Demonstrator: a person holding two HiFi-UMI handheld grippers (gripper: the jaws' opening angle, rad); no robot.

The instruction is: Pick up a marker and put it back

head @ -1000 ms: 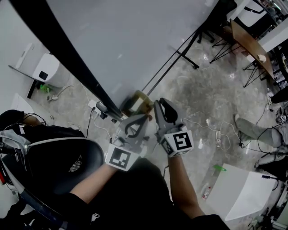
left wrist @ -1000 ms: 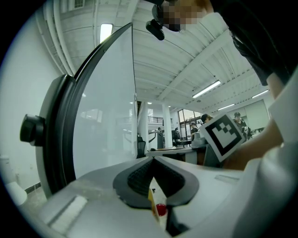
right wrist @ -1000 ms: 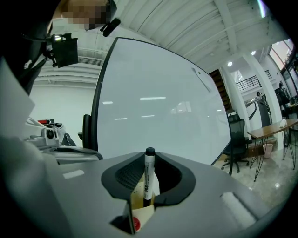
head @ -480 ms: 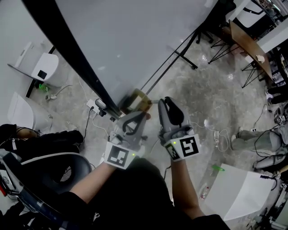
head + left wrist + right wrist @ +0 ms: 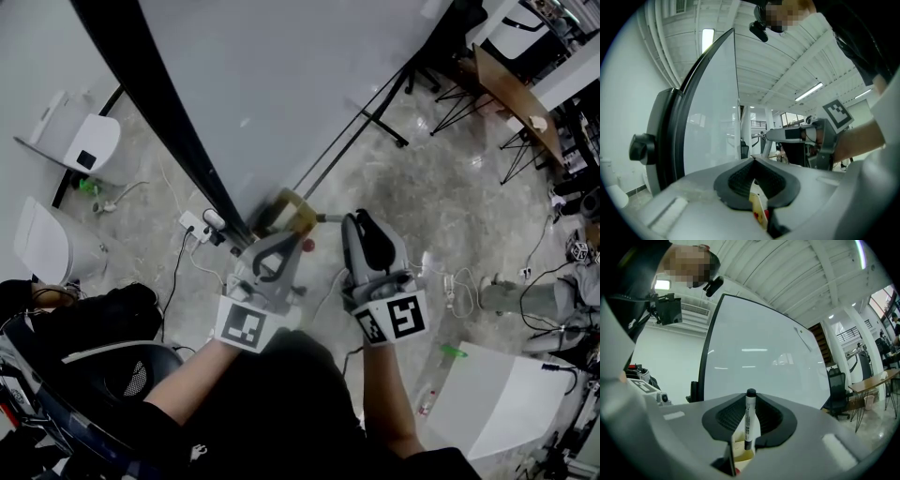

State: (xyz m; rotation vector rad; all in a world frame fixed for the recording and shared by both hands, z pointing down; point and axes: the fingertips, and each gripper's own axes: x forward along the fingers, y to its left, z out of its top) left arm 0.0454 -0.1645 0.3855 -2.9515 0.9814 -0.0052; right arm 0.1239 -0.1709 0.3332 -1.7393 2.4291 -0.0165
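At the lower edge of the whiteboard (image 5: pixel 281 84), seen from the head view: 1 small yellowish box (image 5: pixel 292 211), open-topped, standing against the board's black frame.

Item 1. Left tool (image 5: pixel 281 246): held in the person's left hand, tip just beside the box's near side. Jaws drawn together in the left gripper view, pads meeting at the tip. The box wall and a bit of red show in the gap under them; can't tell if the box is pinched.

Item 2. Red-ended item (image 5: pixel 307 246): small, just right of the left tool's tip, near the box. Type unclear.

Item 3. Right tool (image 5: pixel 361 225): in the right hand, right of the left tool and apart from it, tip near the box's right side. Jaws clamped on a marker (image 5: pixel 749 420).

Item 4. Marker: white barrel w/ dark print, black top end, approx. upright between the pads. Lower end lines up w/ the box's open top; can't tell if it is inside.

Item 5. Misc. on the grey stone floor (image 5: pixel 422 187): white power strip (image 5: pixel 192 223) w/ cables by the board's foot, black chair (image 5: pixel 103 366) at left, white panel (image 5: pixel 511 394) at lower right.
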